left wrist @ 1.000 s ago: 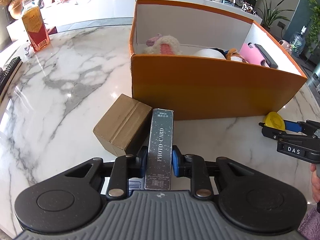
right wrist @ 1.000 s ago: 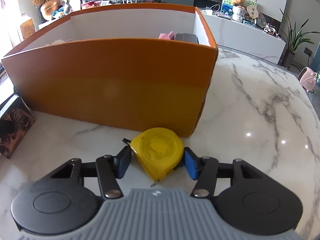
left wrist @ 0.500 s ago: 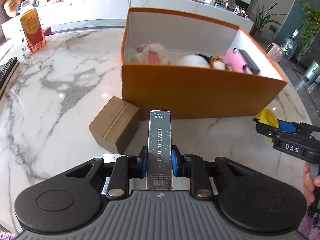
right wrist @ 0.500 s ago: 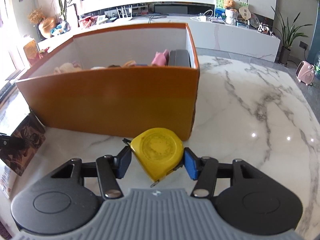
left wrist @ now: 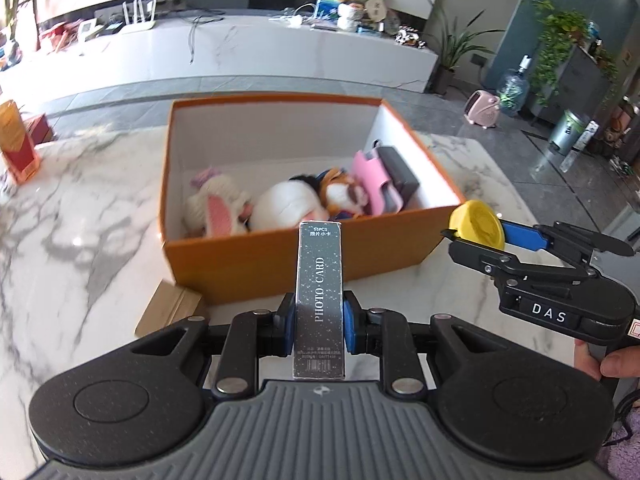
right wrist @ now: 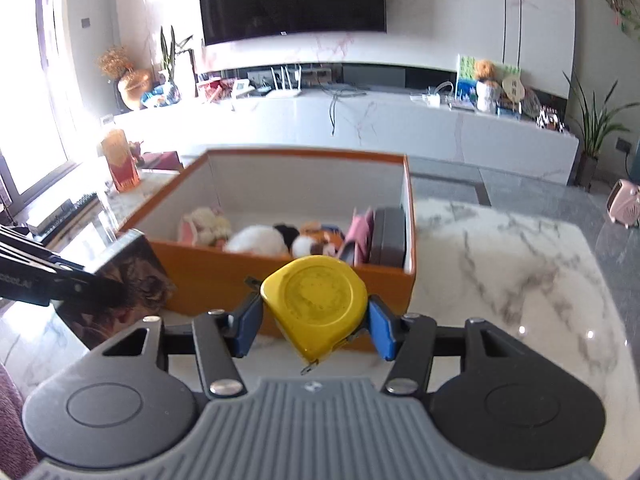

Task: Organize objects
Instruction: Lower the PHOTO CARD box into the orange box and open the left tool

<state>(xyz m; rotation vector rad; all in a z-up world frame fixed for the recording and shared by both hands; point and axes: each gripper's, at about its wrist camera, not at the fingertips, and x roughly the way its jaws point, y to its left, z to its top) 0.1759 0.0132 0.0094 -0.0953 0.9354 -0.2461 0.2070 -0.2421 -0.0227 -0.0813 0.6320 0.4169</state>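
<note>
My left gripper (left wrist: 319, 328) is shut on a dark photo-card box (left wrist: 319, 292) and holds it above the table, in front of the orange box (left wrist: 280, 256). My right gripper (right wrist: 315, 322) is shut on a yellow tape measure (right wrist: 314, 304), raised near the orange box's (right wrist: 224, 268) near right corner. The tape measure (left wrist: 476, 224) and right gripper (left wrist: 480, 236) also show in the left wrist view. The photo-card box (right wrist: 120, 280) shows at the left of the right wrist view. The orange box holds plush toys (left wrist: 280, 208), a pink case (left wrist: 374, 188) and a grey case (left wrist: 400, 172).
A small brown cardboard box (left wrist: 172, 312) lies on the marble table (left wrist: 80, 240) by the orange box's near left corner. A red-and-yellow carton (left wrist: 16, 148) stands at the far left. Floor and a white cabinet lie beyond the table.
Both grippers have risen with their objects, from table level to above the orange box's rim. The inside of the orange box now shows in both views.
</note>
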